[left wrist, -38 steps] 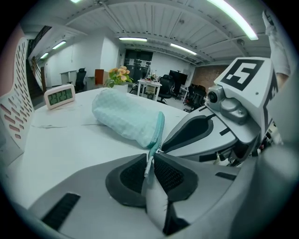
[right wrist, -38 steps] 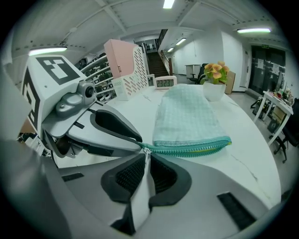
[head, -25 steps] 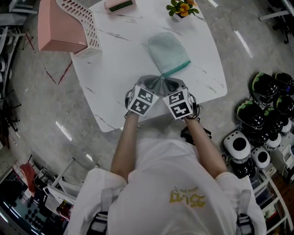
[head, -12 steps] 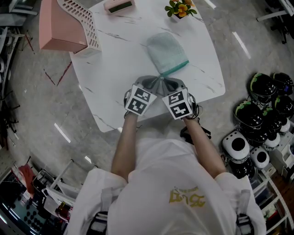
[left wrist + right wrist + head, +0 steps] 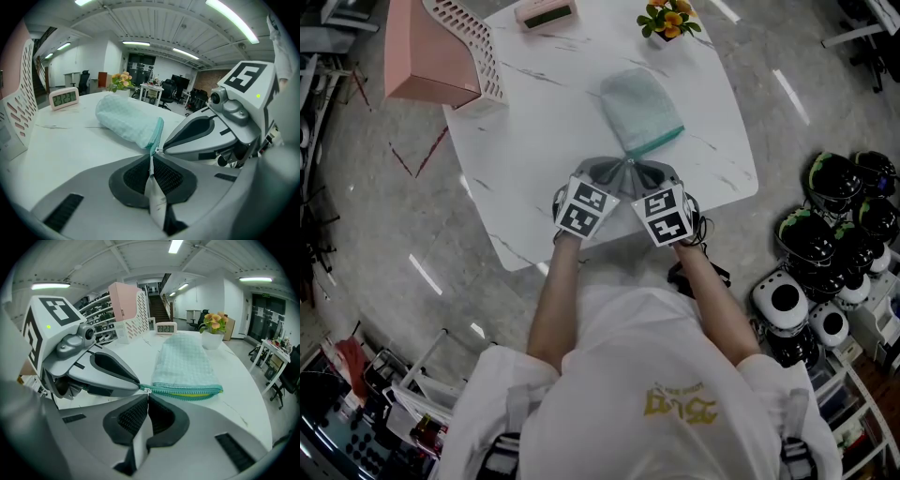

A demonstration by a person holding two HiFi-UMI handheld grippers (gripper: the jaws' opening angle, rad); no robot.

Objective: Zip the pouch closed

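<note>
A light teal fabric pouch point(image 5: 641, 108) lies on the white marble table point(image 5: 534, 131), its zipper edge point(image 5: 187, 391) facing me with some yellow showing in the seam. Both grippers meet at the pouch's near left corner. My left gripper point(image 5: 622, 169) is shut on the end of the teal zipper tape point(image 5: 157, 136), which runs up from between its pads. My right gripper point(image 5: 635, 169) is shut on the small silver zipper pull point(image 5: 146, 391) at that same end. In the right gripper view the left gripper point(image 5: 133, 384) comes in from the left, its tip touching the corner.
A pink slotted file holder point(image 5: 441, 52) stands at the table's far left. A small clock point(image 5: 546, 13) and a flower pot point(image 5: 669, 19) sit at the far edge. Black and white helmets point(image 5: 839, 225) are piled on the floor to the right.
</note>
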